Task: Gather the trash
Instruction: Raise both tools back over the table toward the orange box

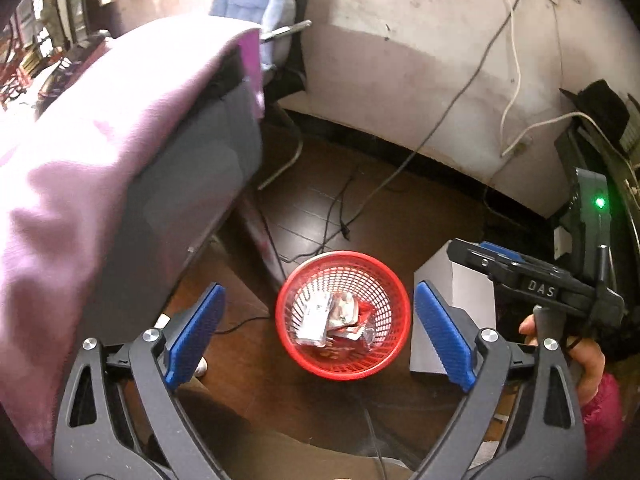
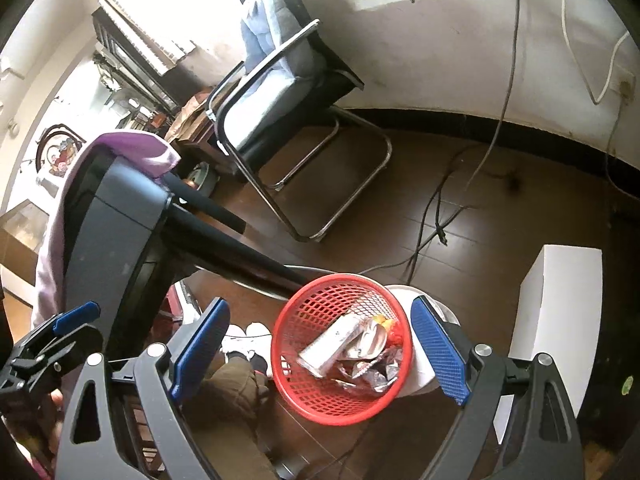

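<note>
- My left gripper (image 1: 320,340) has its blue pads (image 1: 196,334) spread wide with nothing between them; the only thing framed in the gap is the basket far below on the floor.
- My right gripper (image 2: 320,354) is spread just as wide and carries nothing either (its pads bracket the basket in view, but do not touch it).
- The red mesh basket (image 1: 400,316) sits straight ahead and below both sets of fingers, and both point steeply down at it.
- Inside lies the collected trash (image 2: 352,352): crumpled foil wrappers and a pale flat packet whose long axis runs diagonally across the bowl in the right wrist view.
- I judge the drop into the basket done, and neither hand looks clearly nearer; any further piece would have to be found elsewhere, as I see no loose litter on the floor here.
- The right gripper's body shows at the right edge of the left wrist view, held by a hand (image 1: 588,364) in a pink sleeve.
- The basket rests on a dark brown floor (image 1: 312,200), just beside a white box (image 2: 560,320) and near a grey piece draped in purple cloth (image 1: 100,140).
- Further out: loose cables (image 1: 436,120) trailing down a stained pale wall, and a metal-framed chair (image 2: 280,92).
</note>
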`<state>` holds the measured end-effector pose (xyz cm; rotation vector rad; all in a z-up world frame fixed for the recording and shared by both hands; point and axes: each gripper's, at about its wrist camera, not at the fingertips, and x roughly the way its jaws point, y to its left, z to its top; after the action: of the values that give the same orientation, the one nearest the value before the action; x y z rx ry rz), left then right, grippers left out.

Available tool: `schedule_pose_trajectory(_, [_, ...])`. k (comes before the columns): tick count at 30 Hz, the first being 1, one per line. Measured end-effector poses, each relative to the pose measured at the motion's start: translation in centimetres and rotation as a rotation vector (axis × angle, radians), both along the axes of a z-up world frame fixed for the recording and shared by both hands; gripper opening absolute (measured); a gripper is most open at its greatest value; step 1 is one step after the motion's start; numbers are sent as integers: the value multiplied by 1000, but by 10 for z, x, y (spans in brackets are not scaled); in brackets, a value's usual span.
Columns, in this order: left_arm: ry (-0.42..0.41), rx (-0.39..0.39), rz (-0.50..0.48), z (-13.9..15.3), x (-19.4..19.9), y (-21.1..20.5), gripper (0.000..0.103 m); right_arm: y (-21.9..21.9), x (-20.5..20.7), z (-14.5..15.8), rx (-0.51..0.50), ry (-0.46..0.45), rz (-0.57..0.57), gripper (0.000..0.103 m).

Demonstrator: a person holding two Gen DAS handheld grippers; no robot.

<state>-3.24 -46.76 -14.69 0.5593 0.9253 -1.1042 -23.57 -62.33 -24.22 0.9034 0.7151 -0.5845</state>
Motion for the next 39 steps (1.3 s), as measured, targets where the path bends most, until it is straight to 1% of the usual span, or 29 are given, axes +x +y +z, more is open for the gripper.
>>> schedule_pose_trajectory(7, [-5,-55,57,21,13,27,94,18,9,30,-51,-17,42,90])
schedule_pose_trajectory(11, [-12,-88,79,34,15,43,95,32,16,47,-91,-9,77,90])
schedule_pose_trajectory(14, [-22,-112,97,43,17,57,95,47,21,62,-151,28,107,90])
schedule_pose_trajectory(19, [-41,-149,134,56,20,87,96,75,33,88,-285,112,164,93])
schedule_pose_trajectory(21, [-61,-162,154,62,22,100,96,89,37,100,-346,131,181,94])
schedule_pose_trajectory(24, [-114,-175,198,74,29,122,96,105,42,116,-417,133,200,97])
schedule_pose_trajectory(27, [-166,-188,260,89,44,150,96,118,48,127,-438,114,232,97])
schedule_pose_trajectory(32, [-243,-192,400,109,85,207,96,139,65,140,-417,73,304,97])
schedule_pose_trajectory(36, [-325,-175,551,126,130,262,96,159,89,145,-412,73,362,97])
schedule_pose_trajectory(39, [-352,-154,657,137,170,304,96,173,110,149,-403,66,413,97])
